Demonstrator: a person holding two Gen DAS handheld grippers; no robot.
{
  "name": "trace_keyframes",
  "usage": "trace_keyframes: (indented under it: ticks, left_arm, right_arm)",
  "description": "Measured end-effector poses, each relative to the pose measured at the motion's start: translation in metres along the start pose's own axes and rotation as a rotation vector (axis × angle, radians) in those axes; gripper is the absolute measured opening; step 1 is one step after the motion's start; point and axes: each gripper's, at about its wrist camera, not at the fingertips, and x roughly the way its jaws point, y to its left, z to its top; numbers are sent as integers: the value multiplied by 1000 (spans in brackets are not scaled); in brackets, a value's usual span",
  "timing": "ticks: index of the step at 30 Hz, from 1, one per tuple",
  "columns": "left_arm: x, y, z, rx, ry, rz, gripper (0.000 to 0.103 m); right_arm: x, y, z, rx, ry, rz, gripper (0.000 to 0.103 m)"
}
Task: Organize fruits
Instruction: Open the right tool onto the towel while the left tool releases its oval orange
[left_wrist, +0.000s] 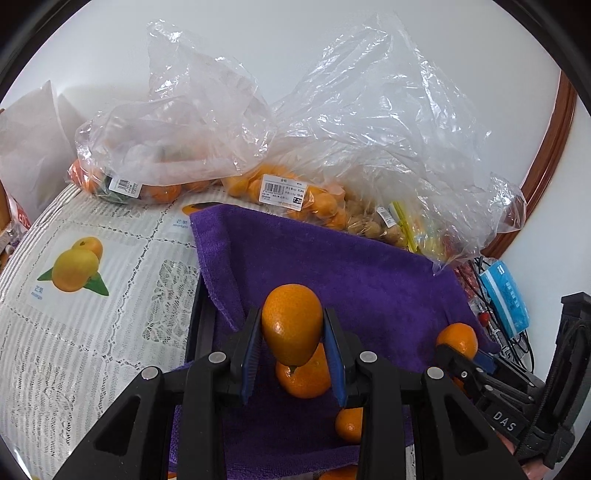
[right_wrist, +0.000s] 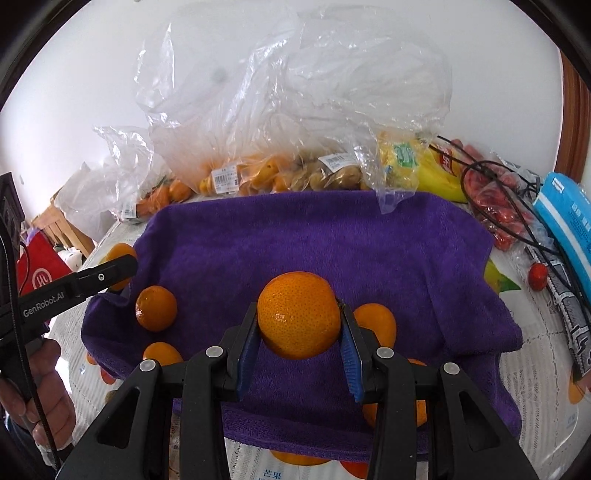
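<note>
Orange mandarins (right_wrist: 298, 314) lie on a deep purple towel (right_wrist: 332, 243). The white lace-patterned tablecloth (left_wrist: 92, 332) carries printed yellow mangoes (left_wrist: 75, 270) with green leaves. A blue packet (right_wrist: 565, 221) sits beside.

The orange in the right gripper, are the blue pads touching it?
Touching. The right wrist view shows both pads pressed against the orange.

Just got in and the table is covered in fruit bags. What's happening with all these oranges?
A person is sorting fruit with a handheld gripper in each hand. The left gripper and the right gripper each clamp an orange above the purple towel, where several loose oranges already lie. Behind the towel, clear plastic bags of fruit sit unopened.
</note>
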Motion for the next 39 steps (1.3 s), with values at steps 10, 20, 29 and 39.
trace_keyframes:
  ticks: [10, 20, 29, 39]
  left_arm:
    - [-5, -10, -4, 16, -4, -127, 30]
    - [7, -37, -19, 116, 55, -122, 30]
    - [13, -51, -28, 198, 79, -67, 31]
    - [18, -52, -31, 207, 99, -50, 31]
  right_arm:
    - [11, 3, -4, -33, 31, -34, 44]
    - [-17, -5, 5, -16, -61, -43, 44]
    - [-25, -14, 7, 23, -79, -42, 44]
    - [-23, -17, 7, 33, -75, -45, 44]
